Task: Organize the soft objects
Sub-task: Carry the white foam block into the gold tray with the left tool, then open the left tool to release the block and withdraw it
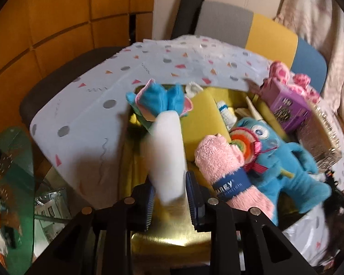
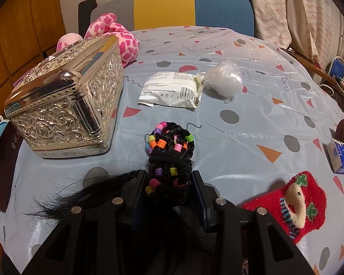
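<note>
Lettering "AREY" on pink towel's (image 1: pixel 227 160) blue band (image 1: pixel 231 183).

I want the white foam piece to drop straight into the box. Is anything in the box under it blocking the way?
Partly. The left gripper holds the white foam piece over the box's bare gold floor. The rolled pink towel lies close on its right, a blue plush piece at its far tip.

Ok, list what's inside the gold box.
The gold box holds a blue plush monster, pink rolled towel, yellow sponge and blue-pink toy. Anything beneath them is hidden.
</note>
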A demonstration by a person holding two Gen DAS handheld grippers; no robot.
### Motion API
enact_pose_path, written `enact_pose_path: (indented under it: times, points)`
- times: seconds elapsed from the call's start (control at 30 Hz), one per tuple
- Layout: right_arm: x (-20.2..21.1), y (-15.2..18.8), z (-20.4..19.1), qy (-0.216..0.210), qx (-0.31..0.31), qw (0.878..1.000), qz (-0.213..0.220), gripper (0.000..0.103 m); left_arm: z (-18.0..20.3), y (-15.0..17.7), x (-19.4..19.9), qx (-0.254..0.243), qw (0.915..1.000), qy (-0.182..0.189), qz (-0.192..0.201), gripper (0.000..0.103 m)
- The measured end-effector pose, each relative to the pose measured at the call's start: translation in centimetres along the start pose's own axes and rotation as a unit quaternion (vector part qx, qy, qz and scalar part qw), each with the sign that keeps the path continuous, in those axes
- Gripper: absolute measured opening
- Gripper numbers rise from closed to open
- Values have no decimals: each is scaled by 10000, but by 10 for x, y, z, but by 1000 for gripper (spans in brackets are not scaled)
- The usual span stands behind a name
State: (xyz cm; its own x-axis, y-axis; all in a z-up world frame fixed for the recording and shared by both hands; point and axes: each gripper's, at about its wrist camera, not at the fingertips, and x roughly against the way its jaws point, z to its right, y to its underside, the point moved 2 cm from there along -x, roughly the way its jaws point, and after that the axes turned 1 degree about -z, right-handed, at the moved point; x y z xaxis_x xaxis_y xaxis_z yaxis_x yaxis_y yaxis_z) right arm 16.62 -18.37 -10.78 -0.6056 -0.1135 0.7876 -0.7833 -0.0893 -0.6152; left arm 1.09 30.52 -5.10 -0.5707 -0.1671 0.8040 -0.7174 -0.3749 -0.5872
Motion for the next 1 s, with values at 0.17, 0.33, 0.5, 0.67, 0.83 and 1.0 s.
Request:
enact_pose_path:
  times: [0.17, 0.33, 0.5, 0.67, 0.83, 1.0]
  points:
    - [0, 0, -1, 27, 25, 10000, -6, 38, -2, -9, -33, 111, 9995, -181, -226, 50]
    - [0, 0, -1, 21, 20, 10000, -4, 38, -5, -13, -19, 236, 9992, -308, 127, 67]
    - [0, 0, -1, 27, 28, 10000, -4, 38, -6, -13, 1, 245, 9976, -465, 450, 68]
    - [0, 0, -1, 50, 38, 10000, 3, 38, -16, -7, 30, 608, 9919, -625, 925, 56]
    - [-1, 0, -1, 46, 38, 10000, 6, 38, -24, 2, 20, 542, 9939, -736, 622, 36]
    - [-1, 0, -1, 44, 38, 10000, 5, 38, -22, -7, 5, 467, 9948, -673, 598, 32]
